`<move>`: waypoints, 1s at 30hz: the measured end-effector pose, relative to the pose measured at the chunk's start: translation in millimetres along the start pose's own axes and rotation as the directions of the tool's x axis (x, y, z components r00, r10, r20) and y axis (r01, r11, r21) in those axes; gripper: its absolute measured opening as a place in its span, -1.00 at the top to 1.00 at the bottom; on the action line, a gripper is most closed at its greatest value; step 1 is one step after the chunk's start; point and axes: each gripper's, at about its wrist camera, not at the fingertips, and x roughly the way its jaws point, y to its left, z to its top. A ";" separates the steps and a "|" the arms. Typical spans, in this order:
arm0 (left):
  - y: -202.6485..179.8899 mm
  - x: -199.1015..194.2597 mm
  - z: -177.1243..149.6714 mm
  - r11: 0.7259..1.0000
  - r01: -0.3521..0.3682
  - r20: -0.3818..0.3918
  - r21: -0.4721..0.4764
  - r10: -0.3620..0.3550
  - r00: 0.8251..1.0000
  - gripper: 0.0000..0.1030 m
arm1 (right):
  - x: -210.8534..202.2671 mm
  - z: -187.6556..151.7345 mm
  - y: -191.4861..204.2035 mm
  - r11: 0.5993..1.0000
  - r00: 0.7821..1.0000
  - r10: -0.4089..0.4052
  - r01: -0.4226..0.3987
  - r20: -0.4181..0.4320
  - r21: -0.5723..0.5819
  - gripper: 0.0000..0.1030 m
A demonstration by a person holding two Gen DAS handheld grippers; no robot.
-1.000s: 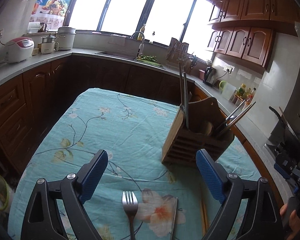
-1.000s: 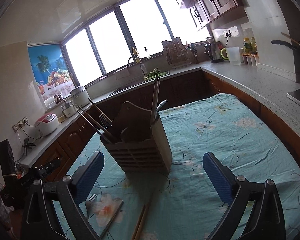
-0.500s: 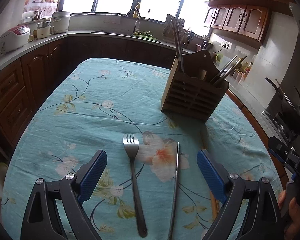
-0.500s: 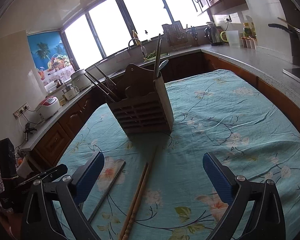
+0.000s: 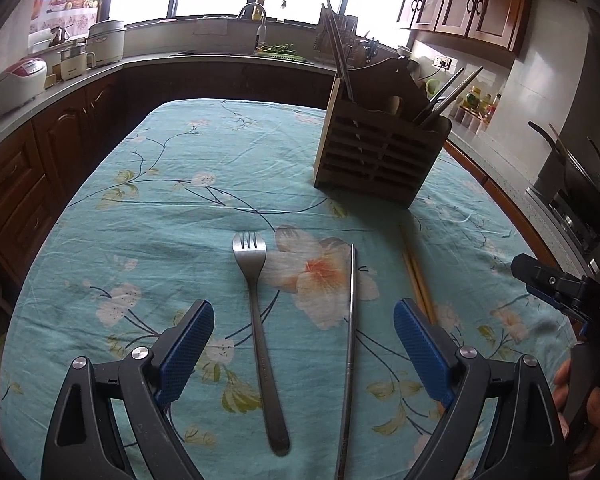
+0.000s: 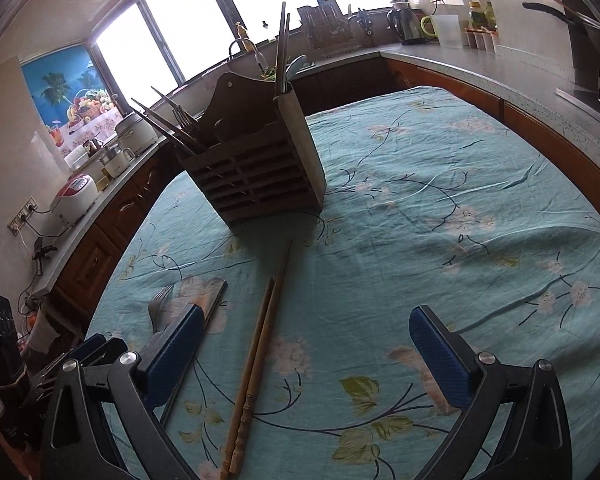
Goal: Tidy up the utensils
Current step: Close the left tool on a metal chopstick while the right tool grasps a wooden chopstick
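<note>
A steel fork (image 5: 260, 332) and a pair of metal chopsticks (image 5: 350, 340) lie side by side on the floral tablecloth, between the fingers of my open left gripper (image 5: 304, 344). Wooden chopsticks (image 5: 416, 276) lie just right of them, partly behind the right finger. A slatted wooden utensil holder (image 5: 376, 160) with several utensils stands farther back. In the right wrist view, the wooden chopsticks (image 6: 256, 364) lie between the fingers of my open right gripper (image 6: 308, 352), nearer the left one. The holder (image 6: 256, 172) is beyond; the fork (image 6: 160, 304) peeks past the left finger.
The table (image 5: 160, 184) is covered in a teal flowered cloth. Dark wood cabinets and a counter with rice cookers (image 5: 18, 78) wrap around it. A wok (image 5: 572, 176) sits on the stove at right. The other gripper and a hand (image 5: 568, 300) show at the right edge.
Both grippers have drawn back and tilted down toward the table. The fork and both chopstick pairs now show in full; the holder looks farther away. Both stay open.
</note>
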 end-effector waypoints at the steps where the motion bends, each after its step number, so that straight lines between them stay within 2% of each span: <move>1: -1.3 3.0 1.1 1.000 0.003 -0.001 0.006 -0.003 1.000 -0.78 | 0.1 -0.1 0.5 1.000 1.000 0.005 -0.005 0.008 -0.012 -1.00; 7: -14.7 20.3 2.6 0.998 0.019 -0.030 0.056 -0.017 0.999 -0.75 | 8.7 5.4 9.6 0.996 0.998 0.052 -0.051 0.019 -0.076 -0.95; 9: -17.7 27.1 3.5 0.997 0.024 -0.045 0.073 -0.021 0.999 -0.70 | 16.5 8.9 13.0 0.994 0.999 0.049 -0.048 0.007 -0.096 -0.79; 11: -21.2 34.4 5.9 0.995 0.040 -0.065 0.088 -0.035 0.997 -0.49 | 27.6 12.8 13.8 0.994 0.999 0.048 -0.050 -0.017 -0.101 -0.41; 13: -24.7 42.6 9.5 0.994 0.051 -0.081 0.097 -0.043 0.996 -0.38 | 40.9 16.1 13.9 0.994 0.998 0.039 -0.044 -0.048 -0.101 -0.18; 14: -25.5 46.3 11.6 0.993 0.058 -0.090 0.103 -0.049 0.995 -0.24 | 47.4 17.6 13.4 0.994 0.997 0.037 -0.043 -0.064 -0.098 -0.01; 17: -27.9 61.0 17.5 0.990 0.082 -0.133 0.114 -0.067 0.989 0.02 | 64.8 21.6 12.4 0.995 0.994 0.043 -0.052 -0.104 -0.090 0.27; 23: -31.8 94.1 28.6 0.987 0.090 -0.204 0.130 -0.062 0.977 0.29 | 91.8 28.8 15.5 0.994 0.987 0.041 -0.057 -0.156 -0.097 0.34; 30: -39.5 122.7 39.7 0.985 0.085 -0.249 0.152 -0.045 0.967 0.36 | 115.9 32.6 18.6 0.990 0.981 -0.003 -0.024 -0.194 -0.141 0.34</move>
